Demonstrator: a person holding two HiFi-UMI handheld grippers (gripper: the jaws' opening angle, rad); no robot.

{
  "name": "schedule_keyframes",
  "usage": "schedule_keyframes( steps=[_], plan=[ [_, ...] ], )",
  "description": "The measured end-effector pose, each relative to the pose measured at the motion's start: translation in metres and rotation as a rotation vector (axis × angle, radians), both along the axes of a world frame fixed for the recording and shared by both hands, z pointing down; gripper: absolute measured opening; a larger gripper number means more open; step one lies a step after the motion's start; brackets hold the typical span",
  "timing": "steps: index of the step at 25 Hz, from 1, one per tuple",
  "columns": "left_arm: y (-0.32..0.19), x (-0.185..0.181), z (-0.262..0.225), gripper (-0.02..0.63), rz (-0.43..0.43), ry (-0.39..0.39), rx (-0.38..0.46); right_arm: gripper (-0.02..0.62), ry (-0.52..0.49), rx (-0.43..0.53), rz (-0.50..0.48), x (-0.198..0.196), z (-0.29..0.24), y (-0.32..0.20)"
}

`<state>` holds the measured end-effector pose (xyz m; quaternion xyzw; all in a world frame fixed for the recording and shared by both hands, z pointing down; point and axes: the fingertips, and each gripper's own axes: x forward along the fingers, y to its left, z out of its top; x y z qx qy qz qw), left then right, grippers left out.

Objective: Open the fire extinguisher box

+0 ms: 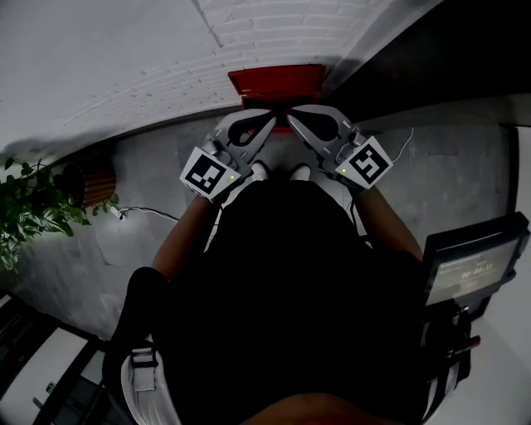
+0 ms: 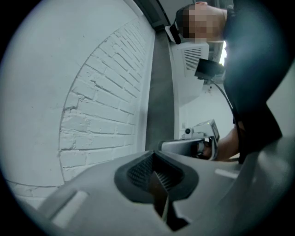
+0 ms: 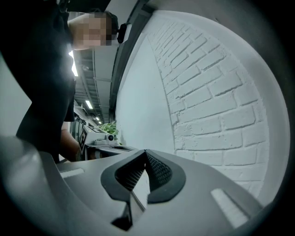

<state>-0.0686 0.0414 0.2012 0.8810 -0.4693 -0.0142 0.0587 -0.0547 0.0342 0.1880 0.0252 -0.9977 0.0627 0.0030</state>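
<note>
Fire extinguisher box (image 1: 278,83), red, sits low against the foot of the white brick wall (image 1: 274,25), straight ahead of the person and just past the two tool tips in the head view. Closest in, the dark torso fills the lower frame, bare forearms reaching forward. Left tool (image 1: 267,118) is up, marker cube toward the camera, and its own view shows the ribbed pads (image 2: 144,169) pressed together with nothing between them: closed and empty. Right tool (image 1: 294,118), same story: pads (image 3: 159,170) meet at the tip, closed on nothing. The two tips angle in toward each other, close together over the box's near edge; whether either touches the box, I can't tell. Under them, two white shoes (image 1: 259,170) peek out on the gray floor (image 1: 158,166). Off to the left, a cable (image 1: 149,214) trails toward a leafy plant (image 1: 33,207); on the right stands a machine with a screen (image 1: 477,266).
</note>
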Motion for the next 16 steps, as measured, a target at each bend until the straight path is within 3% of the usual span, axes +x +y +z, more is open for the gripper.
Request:
schedule_keyframes(
  steps=[16],
  plan=[
    [-0.0031,-0.0004,0.0047,0.003,0.008,-0.002,-0.014,0.009,0.009,-0.022,0.015,-0.001,0.0069,-0.0025]
  ],
)
